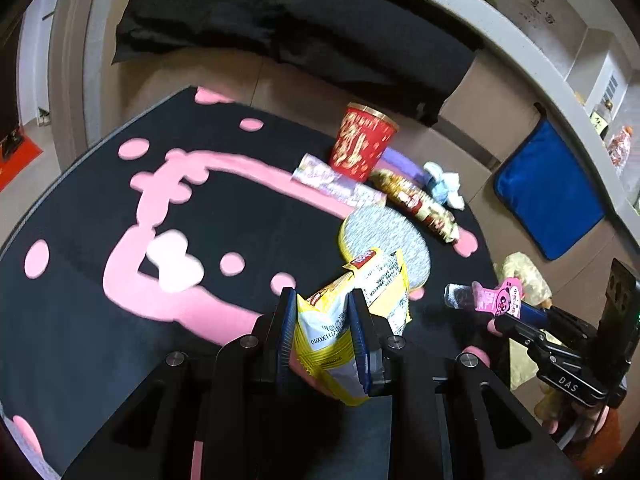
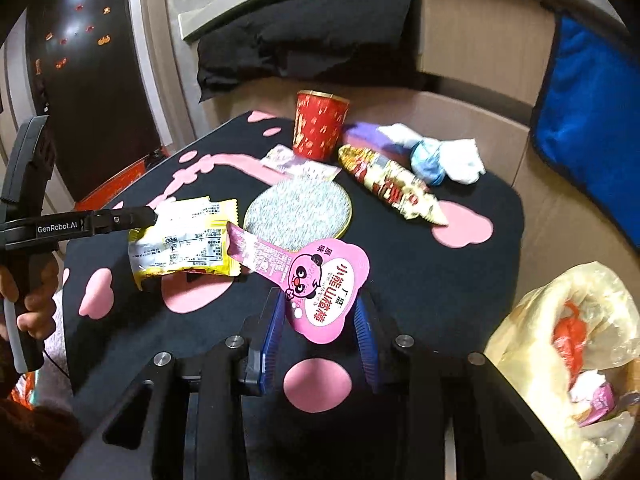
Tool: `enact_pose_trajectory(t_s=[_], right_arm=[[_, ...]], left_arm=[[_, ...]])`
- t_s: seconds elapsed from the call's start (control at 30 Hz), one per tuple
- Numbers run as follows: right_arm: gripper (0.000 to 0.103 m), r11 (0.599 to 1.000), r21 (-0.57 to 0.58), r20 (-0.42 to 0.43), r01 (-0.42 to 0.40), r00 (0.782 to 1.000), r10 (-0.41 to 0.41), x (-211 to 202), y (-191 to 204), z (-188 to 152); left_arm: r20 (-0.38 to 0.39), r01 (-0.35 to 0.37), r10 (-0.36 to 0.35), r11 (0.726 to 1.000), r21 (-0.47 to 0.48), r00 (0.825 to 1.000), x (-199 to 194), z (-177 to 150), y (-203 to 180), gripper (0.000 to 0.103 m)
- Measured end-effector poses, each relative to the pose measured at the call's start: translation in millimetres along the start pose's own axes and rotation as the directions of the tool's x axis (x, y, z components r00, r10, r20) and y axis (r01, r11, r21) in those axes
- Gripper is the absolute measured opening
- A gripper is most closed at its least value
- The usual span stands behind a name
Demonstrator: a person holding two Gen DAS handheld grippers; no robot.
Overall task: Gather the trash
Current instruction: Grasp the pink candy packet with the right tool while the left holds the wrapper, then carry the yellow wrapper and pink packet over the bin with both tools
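My left gripper (image 1: 322,322) pinches yellow wrapper (image 1: 360,300); right gripper (image 2: 320,322) holds pink wrapper (image 2: 320,280). Bag (image 2: 560,320) partly filled. Cup (image 2: 320,124), 2 wrappers, tissue (image 2: 460,160) left.

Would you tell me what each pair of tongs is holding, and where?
Left tongs: yellow wrapper, gripped mid-body. Right tongs: pink wrapper, gripped at its wide end.

My left gripper (image 1: 324,300) is a matte black frame with round silver screw heads (image 1: 176,359) along its arms and ribbed blue pads (image 1: 357,320) on its fingers. The right gripper (image 2: 320,312) matches it, blue pads too. From the right camera, the left tool's side reads "GenRobot.AI" (image 2: 60,227) in white above a black-and-grey handle (image 2: 22,344).
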State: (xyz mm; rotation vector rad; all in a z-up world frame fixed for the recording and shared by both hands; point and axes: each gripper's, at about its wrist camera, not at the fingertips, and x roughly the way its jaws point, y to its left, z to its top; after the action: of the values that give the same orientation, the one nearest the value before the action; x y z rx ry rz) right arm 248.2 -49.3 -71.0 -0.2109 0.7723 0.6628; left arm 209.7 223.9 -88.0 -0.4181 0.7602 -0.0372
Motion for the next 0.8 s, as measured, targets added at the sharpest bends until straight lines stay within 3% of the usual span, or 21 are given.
enact_pose_trajectory(t_s=[0.3, 0.5, 0.8], right_arm=[[0.032, 0.999, 0.018, 0.067, 0.046, 0.997, -0.047, -31.8, -5.8, 17.9], [0.032, 0.997, 0.021, 0.135, 0.068, 0.988, -0.07, -58.8, -11.6, 33.7], [0.032, 0.991, 0.045, 0.253, 0.128, 0.958, -0.135, -106.5, -33.1, 54.3]], left_arm=[[0.139, -0.015, 0.003, 0.996, 0.091, 0.99, -26.9, 28.6, -42.1, 0.027], [0.252, -0.056, 0.015, 0.986, 0.157, 0.968, -50.3, 48.8, -77.1, 0.027], [0.367, -0.059, -0.037, 0.967, 0.248, 0.929, -78.2, 66.7, -134.4, 0.027]])
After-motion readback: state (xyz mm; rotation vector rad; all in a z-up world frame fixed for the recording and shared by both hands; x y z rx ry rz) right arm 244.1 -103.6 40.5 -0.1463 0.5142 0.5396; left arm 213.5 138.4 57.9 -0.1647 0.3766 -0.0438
